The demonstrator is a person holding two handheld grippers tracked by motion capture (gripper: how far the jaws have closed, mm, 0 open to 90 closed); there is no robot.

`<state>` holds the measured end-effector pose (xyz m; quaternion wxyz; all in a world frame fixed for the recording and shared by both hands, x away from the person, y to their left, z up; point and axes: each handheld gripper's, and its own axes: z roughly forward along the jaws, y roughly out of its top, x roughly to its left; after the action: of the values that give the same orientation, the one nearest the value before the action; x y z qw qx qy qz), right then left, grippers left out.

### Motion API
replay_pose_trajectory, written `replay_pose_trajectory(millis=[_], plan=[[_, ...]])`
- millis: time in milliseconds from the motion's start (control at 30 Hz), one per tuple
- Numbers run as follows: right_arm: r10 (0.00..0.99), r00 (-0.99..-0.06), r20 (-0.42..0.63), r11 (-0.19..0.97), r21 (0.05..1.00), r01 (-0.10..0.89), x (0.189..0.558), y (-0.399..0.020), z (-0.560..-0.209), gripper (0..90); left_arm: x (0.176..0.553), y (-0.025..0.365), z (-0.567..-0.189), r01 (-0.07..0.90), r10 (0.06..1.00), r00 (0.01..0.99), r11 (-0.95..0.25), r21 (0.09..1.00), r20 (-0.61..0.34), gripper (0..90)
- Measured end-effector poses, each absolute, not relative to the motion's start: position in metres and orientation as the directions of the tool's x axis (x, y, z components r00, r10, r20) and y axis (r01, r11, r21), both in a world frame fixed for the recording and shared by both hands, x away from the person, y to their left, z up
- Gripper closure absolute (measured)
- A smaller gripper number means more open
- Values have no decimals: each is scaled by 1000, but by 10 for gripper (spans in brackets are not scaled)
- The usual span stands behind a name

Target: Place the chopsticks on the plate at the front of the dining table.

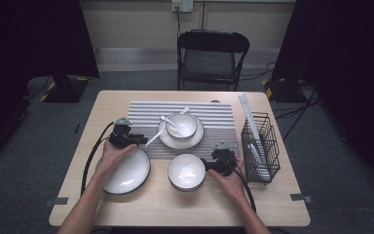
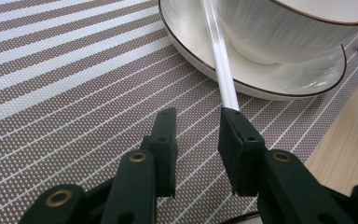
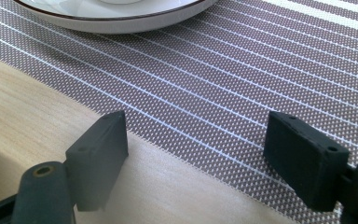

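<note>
Your left tool (image 2: 198, 135) stands with a narrow gap over the grey striped woven placemat (image 2: 74, 93), the long white plastic spoon handle (image 2: 221, 65) ending at its right-hand pad, unpinched, and leaning on the white dark-rimmed saucer (image 2: 261, 81) under the white bowl (image 2: 289, 23). Your right tool (image 3: 196, 154) gapes wide over the pale wooden table (image 3: 37, 121) at the mat's edge. No writing is legible.

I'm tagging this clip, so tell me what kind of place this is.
Probably a staged recording room set up as a dining spot: a wooden table with a striped placemat, bowls and plates, a folding chair behind, dark curtains and taped floor marks.
</note>
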<state>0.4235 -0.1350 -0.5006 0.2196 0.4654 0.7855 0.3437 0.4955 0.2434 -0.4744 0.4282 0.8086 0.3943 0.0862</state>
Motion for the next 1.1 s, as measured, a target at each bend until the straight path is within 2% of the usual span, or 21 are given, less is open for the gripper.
replay_pose_trajectory(millis=[200, 367, 633, 1100], plan=[[882, -470, -26, 331, 745, 580, 423, -135, -501, 210, 495, 245, -475, 574, 717, 667, -322, 753, -202, 638], [882, -470, -25, 331, 745, 580, 423, -135, -501, 210, 491, 244, -469, 552, 722, 674, -355, 755, -154, 576], [882, -470, -25, 331, 744, 580, 423, -135, -501, 210, 492, 248, -471, 568, 726, 666, -341, 749, -174, 510], [882, -470, -25, 330, 744, 580, 423, -135, -501, 210, 493, 245, -476, 576, 739, 656, -360, 734, -153, 494]])
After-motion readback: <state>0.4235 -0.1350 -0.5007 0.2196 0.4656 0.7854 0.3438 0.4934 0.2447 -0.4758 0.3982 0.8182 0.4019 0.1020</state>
